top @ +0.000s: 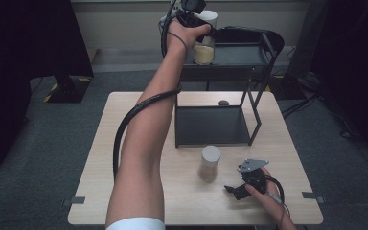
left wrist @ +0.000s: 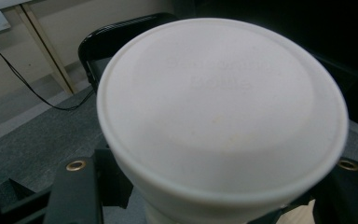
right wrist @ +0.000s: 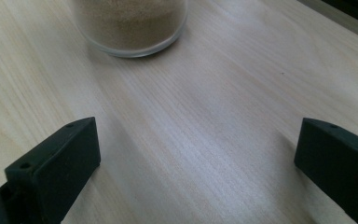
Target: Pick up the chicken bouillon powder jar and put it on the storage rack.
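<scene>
Currently the held jar [top: 204,45], white-lidded with tan powder inside, is up at the far side of the scene, over the top shelf of the black rack [top: 249,52], and whether its base touches the shelf can't be told. Left gripper [top: 194,17] pinches it, jaws pressed on both sides just under the lid [left wrist: 221,107], which looms large in the left gripper view. Second jar [top: 210,163], same white lid and tan fill, stands on the table [top: 100,143] near the rack's lower shelf, well apart from the first. Right gripper [top: 235,189] rests low on the table just right of that jar, jaws spread wide with bare wood between them, jar base [right wrist: 130,23] ahead and untouched.
</scene>
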`<control>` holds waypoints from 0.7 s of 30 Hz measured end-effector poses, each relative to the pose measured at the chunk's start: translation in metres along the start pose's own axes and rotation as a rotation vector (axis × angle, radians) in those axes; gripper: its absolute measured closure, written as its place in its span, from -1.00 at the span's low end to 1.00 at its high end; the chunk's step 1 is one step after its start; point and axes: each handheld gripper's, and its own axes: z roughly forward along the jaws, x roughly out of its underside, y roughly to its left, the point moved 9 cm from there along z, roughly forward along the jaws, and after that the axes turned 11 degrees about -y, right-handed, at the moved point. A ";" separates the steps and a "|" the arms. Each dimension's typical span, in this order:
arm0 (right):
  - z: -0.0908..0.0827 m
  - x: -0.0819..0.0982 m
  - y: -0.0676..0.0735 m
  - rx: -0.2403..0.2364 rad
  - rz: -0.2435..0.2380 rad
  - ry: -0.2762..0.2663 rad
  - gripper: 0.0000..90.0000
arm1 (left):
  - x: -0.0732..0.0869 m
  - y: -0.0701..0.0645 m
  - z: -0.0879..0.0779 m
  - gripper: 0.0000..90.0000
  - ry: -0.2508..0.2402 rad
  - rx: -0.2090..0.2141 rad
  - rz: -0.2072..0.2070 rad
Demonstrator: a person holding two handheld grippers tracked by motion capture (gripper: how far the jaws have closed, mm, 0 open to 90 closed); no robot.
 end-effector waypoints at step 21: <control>0.000 0.000 0.000 0.000 0.000 0.000 -1.00 | 0.003 -0.001 0.003 -0.24 -0.019 0.005 0.024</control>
